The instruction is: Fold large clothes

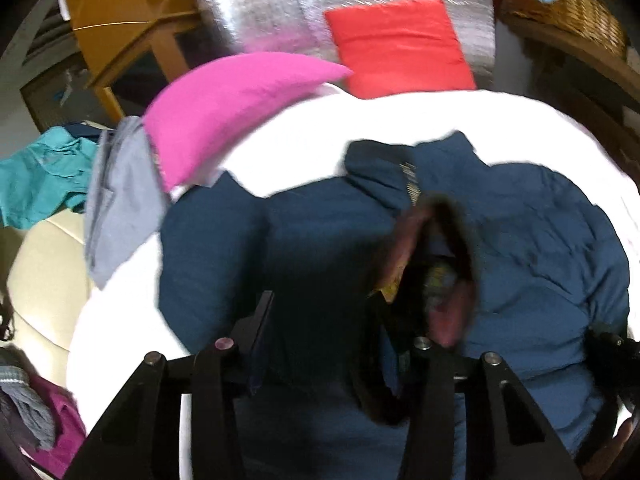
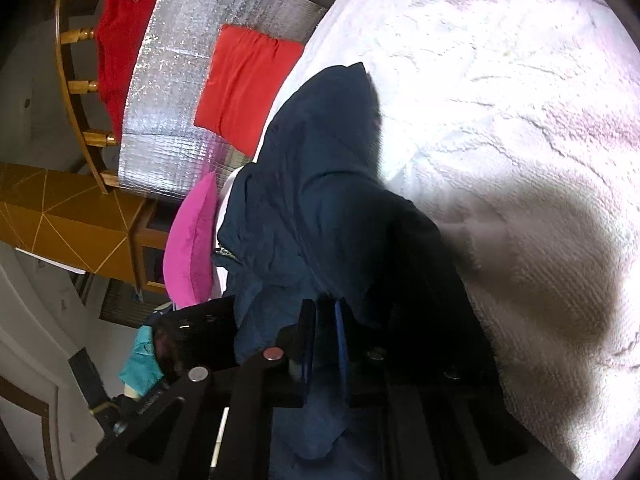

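Note:
A large navy blue jacket [image 1: 540, 232] with a dark fur-trimmed hood [image 1: 448, 264] lies on a white textured bedspread [image 1: 400, 120]. My left gripper [image 1: 320, 340] is shut on a fold of the jacket near its left side, and the cloth hangs over the fingers. In the right wrist view the same jacket [image 2: 312, 184] is lifted in a peak above the bedspread [image 2: 500, 120]. My right gripper [image 2: 326, 344] is shut on its blue fabric, which drapes down between and over the fingers. The left gripper's black body [image 2: 192, 340] shows at the left of that view.
A pink pillow [image 1: 224, 108], a grey garment [image 1: 120, 200] and a teal garment [image 1: 40, 180] lie at the bed's left. A folded red cloth [image 1: 400, 48] rests on a silver mat [image 1: 260, 4]. A wicker basket [image 1: 580, 12] and a wooden cabinet [image 1: 120, 20] stand behind.

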Demonstrator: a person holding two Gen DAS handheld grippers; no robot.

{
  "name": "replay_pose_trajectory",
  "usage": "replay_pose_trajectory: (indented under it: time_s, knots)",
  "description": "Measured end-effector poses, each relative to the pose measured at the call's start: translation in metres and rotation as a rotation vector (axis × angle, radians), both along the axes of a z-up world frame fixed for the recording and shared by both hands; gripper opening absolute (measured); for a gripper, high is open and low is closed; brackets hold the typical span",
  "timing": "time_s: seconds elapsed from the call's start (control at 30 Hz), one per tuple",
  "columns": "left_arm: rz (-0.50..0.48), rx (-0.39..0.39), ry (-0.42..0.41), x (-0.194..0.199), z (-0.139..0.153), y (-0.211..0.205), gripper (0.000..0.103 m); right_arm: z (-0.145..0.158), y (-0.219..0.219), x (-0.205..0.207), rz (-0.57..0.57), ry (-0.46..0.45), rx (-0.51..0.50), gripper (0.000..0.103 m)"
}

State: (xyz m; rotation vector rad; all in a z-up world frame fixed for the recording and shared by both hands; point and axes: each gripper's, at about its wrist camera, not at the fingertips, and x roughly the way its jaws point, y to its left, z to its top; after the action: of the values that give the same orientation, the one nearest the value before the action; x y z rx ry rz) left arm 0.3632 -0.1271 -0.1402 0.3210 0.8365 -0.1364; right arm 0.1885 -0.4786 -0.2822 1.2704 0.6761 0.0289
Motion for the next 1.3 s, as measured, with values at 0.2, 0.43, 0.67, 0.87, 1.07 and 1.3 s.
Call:
replay_pose_trajectory:
  time_s: [0.2,0.43,0.67,0.87,1.07,1.3]
  knots:
    - [0.063,-0.072,-0.045,0.008,0.040,0.087,0.072,0.011,0.009,0.005,0.020,0.009,-0.105,0.012]
    - [0.195,-0.199,0.001,0.031,0.040,0.190,0.075,0.027,0.016,0.008,0.044,0.057,-0.196,0.015]
    - [0.286,-0.436,0.146,0.066,0.002,0.247,0.075,0.069,0.047,0.015,0.075,0.004,-0.351,0.017]
    - [0.327,-0.641,0.203,0.101,-0.019,0.267,0.075,0.071,0.072,0.035,0.106,-0.007,-0.376,0.017]
    - [0.382,-0.749,0.242,0.140,-0.040,0.274,0.074,0.038,0.078,0.046,0.110,0.063,-0.341,0.015]
    - [0.382,-0.885,0.352,0.175,-0.073,0.263,0.061,0.031,0.080,0.044,0.112,0.028,-0.347,0.015]
